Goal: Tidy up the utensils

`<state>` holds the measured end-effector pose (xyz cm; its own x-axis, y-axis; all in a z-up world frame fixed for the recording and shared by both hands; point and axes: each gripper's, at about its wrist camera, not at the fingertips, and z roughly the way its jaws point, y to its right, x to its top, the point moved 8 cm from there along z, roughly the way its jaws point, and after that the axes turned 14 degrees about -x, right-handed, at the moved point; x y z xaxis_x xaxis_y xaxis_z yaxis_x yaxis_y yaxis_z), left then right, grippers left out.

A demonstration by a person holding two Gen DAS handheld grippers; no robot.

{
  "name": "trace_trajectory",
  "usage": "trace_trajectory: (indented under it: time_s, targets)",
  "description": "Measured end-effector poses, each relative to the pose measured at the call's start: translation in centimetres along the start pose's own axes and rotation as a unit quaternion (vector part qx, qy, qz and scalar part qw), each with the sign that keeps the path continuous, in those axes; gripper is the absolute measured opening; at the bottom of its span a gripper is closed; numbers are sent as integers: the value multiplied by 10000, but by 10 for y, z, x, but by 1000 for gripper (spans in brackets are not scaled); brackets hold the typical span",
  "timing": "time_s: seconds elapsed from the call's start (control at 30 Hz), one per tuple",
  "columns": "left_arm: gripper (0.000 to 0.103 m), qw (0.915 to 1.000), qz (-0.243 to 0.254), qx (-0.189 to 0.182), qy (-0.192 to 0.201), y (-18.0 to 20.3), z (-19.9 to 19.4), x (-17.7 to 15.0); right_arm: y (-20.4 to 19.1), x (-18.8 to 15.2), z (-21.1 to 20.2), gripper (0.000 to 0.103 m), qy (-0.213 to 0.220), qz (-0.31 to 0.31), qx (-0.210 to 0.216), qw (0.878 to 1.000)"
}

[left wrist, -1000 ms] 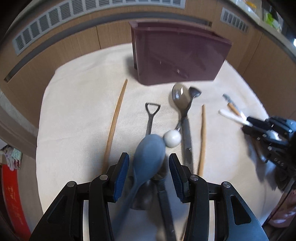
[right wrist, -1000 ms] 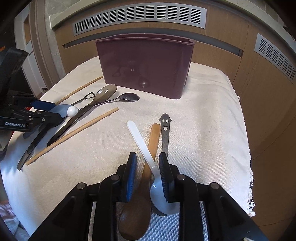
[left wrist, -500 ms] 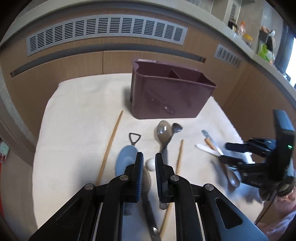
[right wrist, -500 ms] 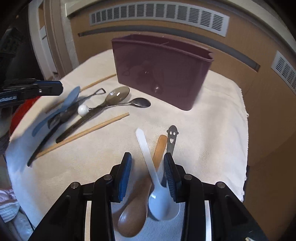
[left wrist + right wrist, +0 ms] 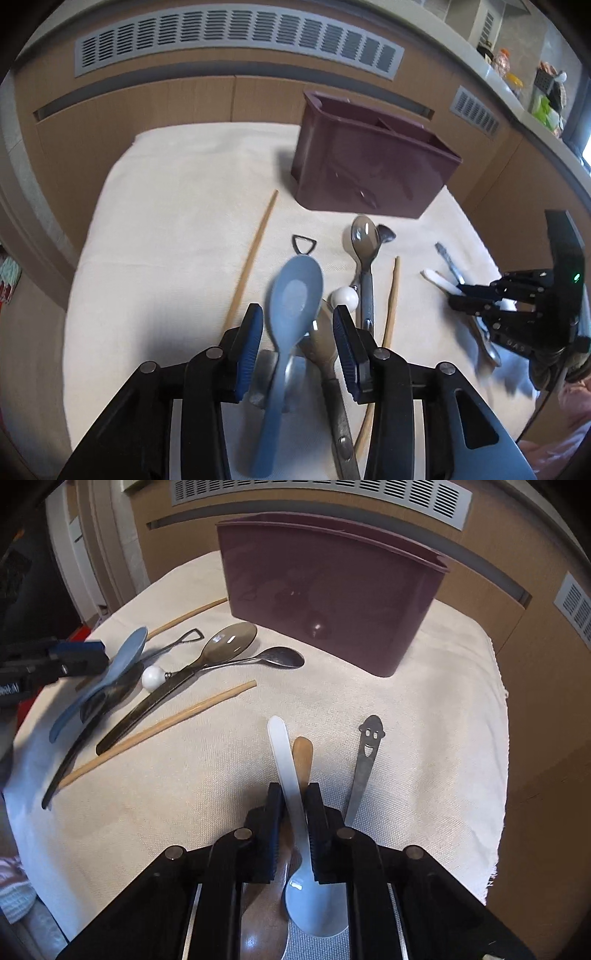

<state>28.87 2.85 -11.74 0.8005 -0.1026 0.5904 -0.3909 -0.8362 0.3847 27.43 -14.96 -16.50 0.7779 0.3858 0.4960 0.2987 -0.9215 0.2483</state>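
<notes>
The right tongs (image 5: 293,812) are clenched on the white plastic spoon's (image 5: 291,790) handle. The left tongs (image 5: 297,338), just opening, stand released around the blue-grey plastic spoon (image 5: 291,306) between them.

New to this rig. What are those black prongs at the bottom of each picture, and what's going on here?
They are hand-held two-finger grippers, each with a camera looking along its fingers. One picture is from the left gripper, the other from the right gripper. On a cloth lie spoons, chopsticks and a maroon bin. The right gripper is shut on a white spoon by its handle. The left gripper's jaws have just been opening; a blue spoon sits between them, unpinched.
</notes>
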Motion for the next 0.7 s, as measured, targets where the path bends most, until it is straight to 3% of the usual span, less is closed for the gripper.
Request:
trace_trajectory:
  time_s: [0.3, 0.43, 0.53, 0.7]
  targets:
    - [41, 9982, -110, 251, -537, -13, 42, 8, 5, -3, -2, 12, 165, 169, -1, 9997]
    - [41, 9976, -316, 295, -536, -20, 44, 13, 8, -2, -4, 12, 234, 310, -21, 9992]
    - [41, 9974, -521, 210, -449, -24, 39, 15, 9, -4, -8, 12, 299, 342, -55, 9990]
    - [41, 9959, -604, -6, -673, -25, 42, 11, 10, -4, -13, 12, 366, 338, -144, 9987]
